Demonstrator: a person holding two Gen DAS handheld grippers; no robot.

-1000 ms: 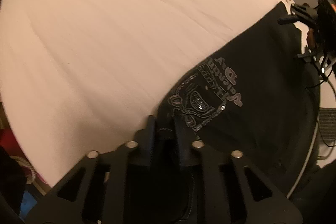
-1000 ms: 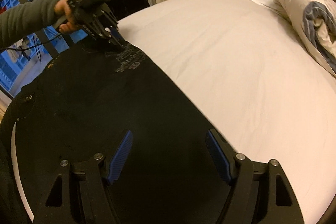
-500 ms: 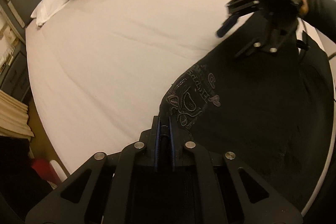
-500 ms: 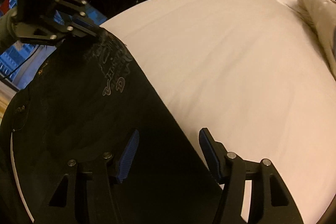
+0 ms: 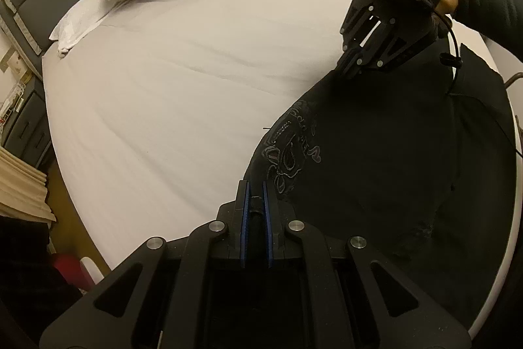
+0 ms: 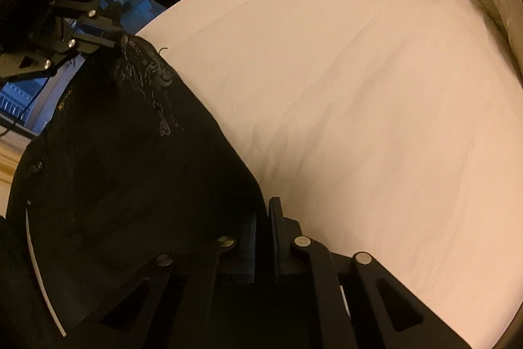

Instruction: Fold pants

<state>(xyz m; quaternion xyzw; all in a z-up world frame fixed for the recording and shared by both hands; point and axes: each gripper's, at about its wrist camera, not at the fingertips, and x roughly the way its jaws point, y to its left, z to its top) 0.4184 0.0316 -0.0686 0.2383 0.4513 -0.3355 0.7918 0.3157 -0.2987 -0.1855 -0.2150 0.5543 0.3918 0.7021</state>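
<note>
Black cloth pants (image 5: pixel 376 159) with grey print, on white bed sheet (image 5: pixel 179 94): edge pinched in left tongs (image 5: pixel 255 201); right tongs (image 6: pixel 263 218), jaws just closed, pinching same edge farther along.

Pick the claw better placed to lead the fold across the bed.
Probably neither alone. Left claw pinches the pants at the printed corner; right claw, jaws just closed, grips the same edge further along. If one leads, left, arguably.

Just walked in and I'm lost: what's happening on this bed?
A person is folding black pants on a white-sheeted bed with two handheld grippers. The left gripper is shut on the pants' edge by the printed design. The right gripper has just been closing its jaws and now pinches the same edge farther along. No fold is made yet.
</note>
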